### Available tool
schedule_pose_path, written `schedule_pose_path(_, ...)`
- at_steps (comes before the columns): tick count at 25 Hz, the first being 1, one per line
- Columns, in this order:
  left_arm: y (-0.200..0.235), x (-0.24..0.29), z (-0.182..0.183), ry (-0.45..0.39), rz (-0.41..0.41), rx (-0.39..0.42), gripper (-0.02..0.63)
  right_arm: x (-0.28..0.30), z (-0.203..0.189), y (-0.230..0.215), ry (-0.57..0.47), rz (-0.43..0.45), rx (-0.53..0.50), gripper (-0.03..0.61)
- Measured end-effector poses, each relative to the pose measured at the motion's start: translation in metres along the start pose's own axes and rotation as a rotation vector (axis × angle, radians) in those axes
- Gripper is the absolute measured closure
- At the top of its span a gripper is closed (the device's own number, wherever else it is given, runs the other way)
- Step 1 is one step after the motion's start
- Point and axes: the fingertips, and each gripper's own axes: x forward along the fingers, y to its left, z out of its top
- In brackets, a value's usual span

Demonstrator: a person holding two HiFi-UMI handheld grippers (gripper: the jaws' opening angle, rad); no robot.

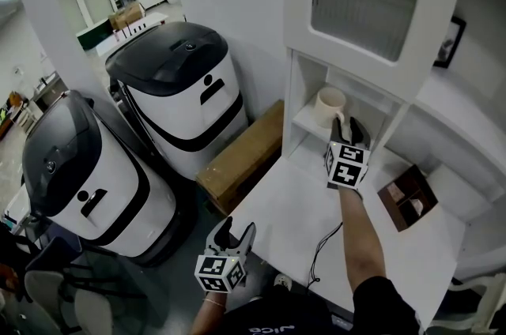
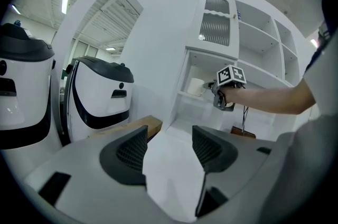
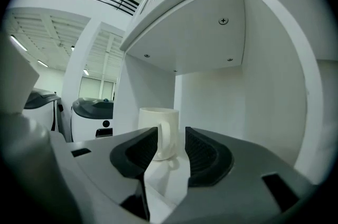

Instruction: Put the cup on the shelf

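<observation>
Left gripper (image 1: 236,231) hangs low beside the near corner of the white desk (image 1: 288,203), its jaws apart with nothing between them. Further in, the right gripper (image 1: 348,128) reaches level into the cabinet's lower nook, jaws spread. The white cup (image 1: 330,106) stands upright on the small shelf (image 1: 307,122), its handle showing in the gap between those jaws, unclamped.

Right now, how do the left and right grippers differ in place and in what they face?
The right gripper is up at the shelf, the cup just ahead of its jaws; the left gripper hangs low beside the table, nothing between its jaws. Both stand open.
</observation>
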Motion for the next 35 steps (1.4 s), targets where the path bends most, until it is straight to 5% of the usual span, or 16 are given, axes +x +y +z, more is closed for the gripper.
schedule_pose_path(27, -0.046, -0.035, -0.024, -0.024, -0.162, 0.018, 0.362, -0.2, -0.021, 0.061, -0.124, 0.171, -0.115, 0.405)
schedule_pose_path(35, -0.069, -0.045, -0.039, -0.019, -0.225, 0.045, 0.362, -0.262, -0.065, 0.067, -0.075, 0.212, -0.077, 0.405)
